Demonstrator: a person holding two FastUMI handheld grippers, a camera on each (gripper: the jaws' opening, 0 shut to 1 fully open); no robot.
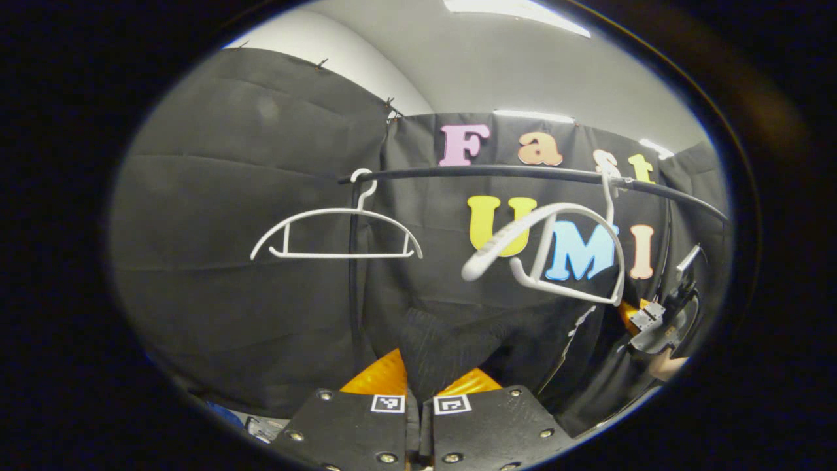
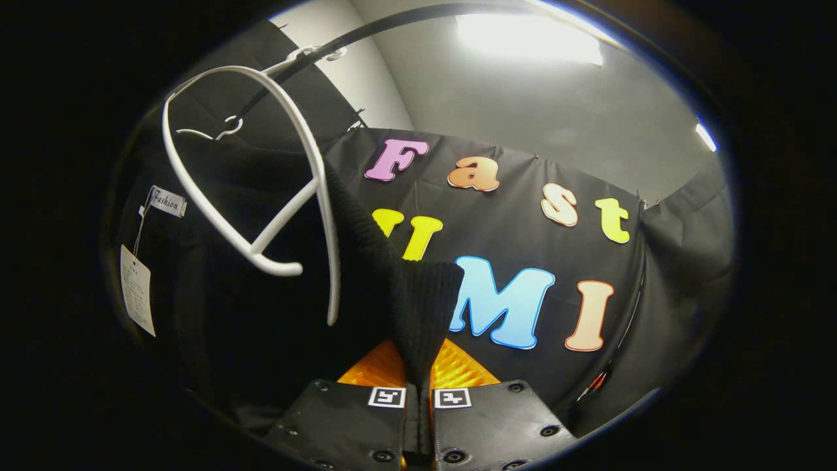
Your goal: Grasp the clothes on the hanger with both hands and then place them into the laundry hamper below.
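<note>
A black knitted garment (image 1: 444, 347) hangs in folds below a tilted white hanger (image 1: 556, 252) on a black rail (image 1: 523, 173). My left gripper (image 1: 418, 379) is shut on a ribbed edge of the garment. In the right gripper view the same garment (image 2: 261, 314) spreads to the left, with a white neck label (image 2: 163, 201) and a paper tag (image 2: 137, 288). My right gripper (image 2: 418, 369) is shut on another ribbed edge (image 2: 418, 307), close under the white hanger (image 2: 261, 190). The right gripper (image 1: 660, 320) also appears at the far right of the left gripper view.
A second white hanger (image 1: 337, 232), bare, hangs on the rail further left by a black upright pole (image 1: 353, 275). Black cloth walls close in behind and on both sides. Ceiling lights (image 2: 529, 39) glow overhead.
</note>
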